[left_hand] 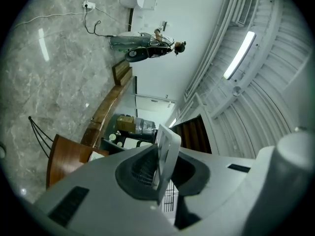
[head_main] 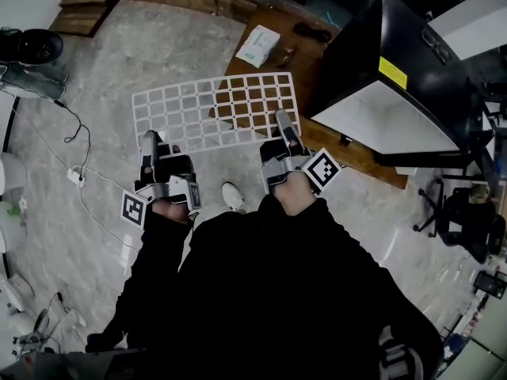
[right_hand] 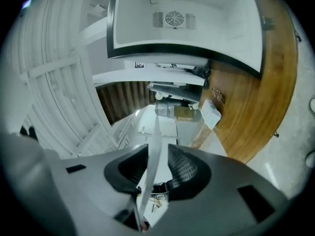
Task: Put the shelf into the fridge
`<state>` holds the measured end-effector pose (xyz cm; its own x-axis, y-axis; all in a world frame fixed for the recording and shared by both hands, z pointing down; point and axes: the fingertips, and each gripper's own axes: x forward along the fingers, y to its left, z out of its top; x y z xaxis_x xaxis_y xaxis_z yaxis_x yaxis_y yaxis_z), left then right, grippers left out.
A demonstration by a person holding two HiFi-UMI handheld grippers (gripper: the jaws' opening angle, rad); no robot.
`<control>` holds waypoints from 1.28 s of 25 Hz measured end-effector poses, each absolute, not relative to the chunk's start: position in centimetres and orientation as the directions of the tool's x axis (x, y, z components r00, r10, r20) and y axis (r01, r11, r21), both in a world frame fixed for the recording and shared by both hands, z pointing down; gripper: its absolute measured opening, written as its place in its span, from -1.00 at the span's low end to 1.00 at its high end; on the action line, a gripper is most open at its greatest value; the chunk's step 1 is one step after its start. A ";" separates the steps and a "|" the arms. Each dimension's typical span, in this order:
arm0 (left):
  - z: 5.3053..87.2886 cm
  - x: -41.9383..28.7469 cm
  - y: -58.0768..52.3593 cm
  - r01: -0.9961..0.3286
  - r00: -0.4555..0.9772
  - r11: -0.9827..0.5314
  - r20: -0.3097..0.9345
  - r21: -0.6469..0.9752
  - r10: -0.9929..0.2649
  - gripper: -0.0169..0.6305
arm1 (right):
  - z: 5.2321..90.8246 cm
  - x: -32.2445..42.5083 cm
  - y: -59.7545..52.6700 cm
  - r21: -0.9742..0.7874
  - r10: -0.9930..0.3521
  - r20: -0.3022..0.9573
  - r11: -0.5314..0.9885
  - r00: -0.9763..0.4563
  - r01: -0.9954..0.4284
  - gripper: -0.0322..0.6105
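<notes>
White wire shelf [head_main: 215, 111]: it is off the floor and flat, with its near edge at both sets of fingers. It is short of the black fridge [head_main: 396, 77], whose open mouth lies ahead and to the right of your right fingertips.
Left gripper [head_main: 149, 141]: narrow, pinched on the shelf's edge.
Right gripper [head_main: 283, 121]: jaws partway apart around the edge, with a gap at one pad.
Handling, as a judgement: firm up your right grip first, then keep the shelf level and feed it square to the opening.
Right gripper view only: the fridge's white inside and its rear fan grille [right_hand: 174, 18], beyond the fingers.
Head view only: the shelf's whole span.
</notes>
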<state>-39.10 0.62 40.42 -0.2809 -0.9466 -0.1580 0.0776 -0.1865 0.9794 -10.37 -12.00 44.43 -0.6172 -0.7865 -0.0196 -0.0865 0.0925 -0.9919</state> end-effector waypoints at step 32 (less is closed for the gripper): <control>39.6 1.3 -5.3 -0.013 0.182 -0.130 -0.126 0.991 -0.975 -0.85 | 41.0 33.1 -4.3 -0.994 -0.978 -0.063 0.080 -0.201 -0.074 -0.80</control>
<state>1.31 -5.30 39.56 0.1824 -0.9751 -0.1258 -0.0127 -0.1302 0.9914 33.06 -4.31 40.99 -0.2011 -0.9775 -0.0633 -0.0737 0.0795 -0.9941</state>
